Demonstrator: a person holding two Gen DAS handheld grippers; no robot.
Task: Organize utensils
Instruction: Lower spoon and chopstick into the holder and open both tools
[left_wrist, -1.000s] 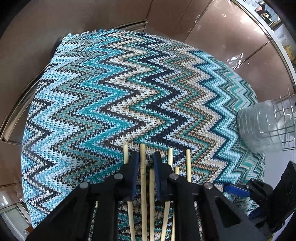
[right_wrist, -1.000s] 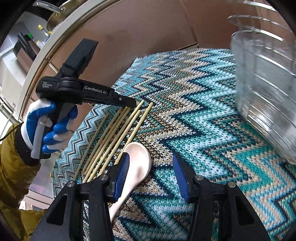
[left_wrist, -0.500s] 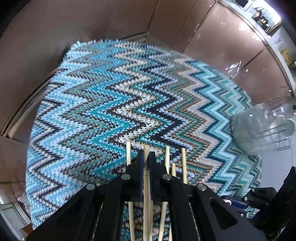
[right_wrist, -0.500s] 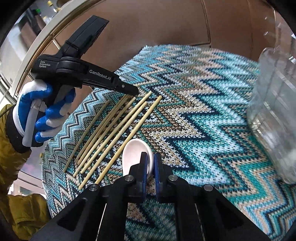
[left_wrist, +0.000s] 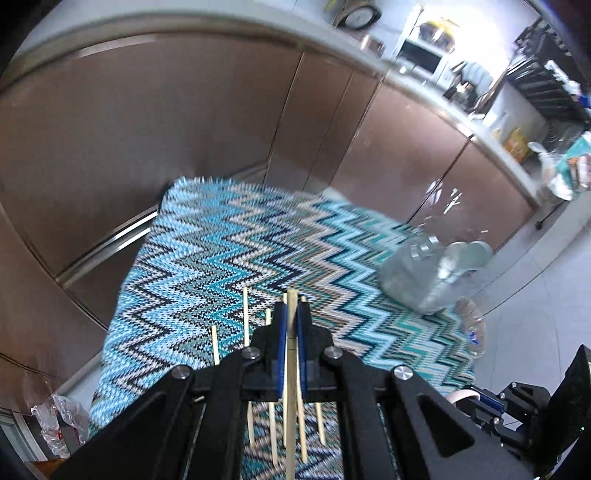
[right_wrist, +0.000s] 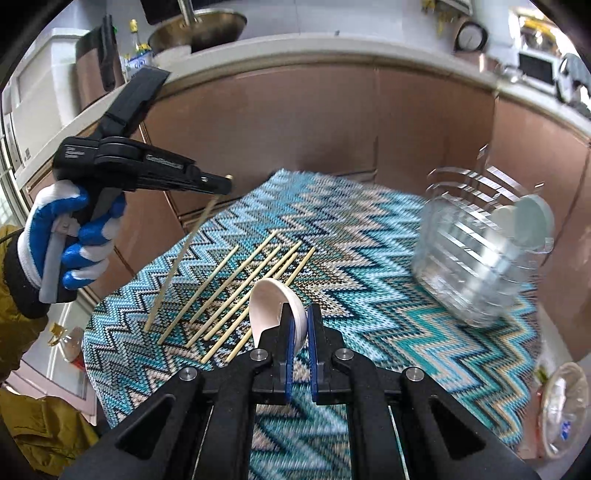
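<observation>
My left gripper (left_wrist: 291, 325): matt black plastic, blue rubbery-looking pads, shiny metal screws; clamped on a pale wooden chopstick (left_wrist: 291, 369), dull finish. Right gripper (right_wrist: 299, 332): same build, nipping a glossy white ceramic-looking spoon (right_wrist: 273, 299). Cloth (right_wrist: 369, 258) under both: coarse zigzag knit, rough. Far right, holder (right_wrist: 476, 254): clear glossy plastic. Cabinet fronts (left_wrist: 147, 129): smooth brown, semi-gloss.

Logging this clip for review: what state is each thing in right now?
Left tongs: shut on one chopstick, lifted off the mat.
Right tongs: shut on white spoon, lifted.
Loose chopsticks: five, lying flat on the zigzag mat.
Clear holder: on the mat, a pale spoon already inside.
</observation>
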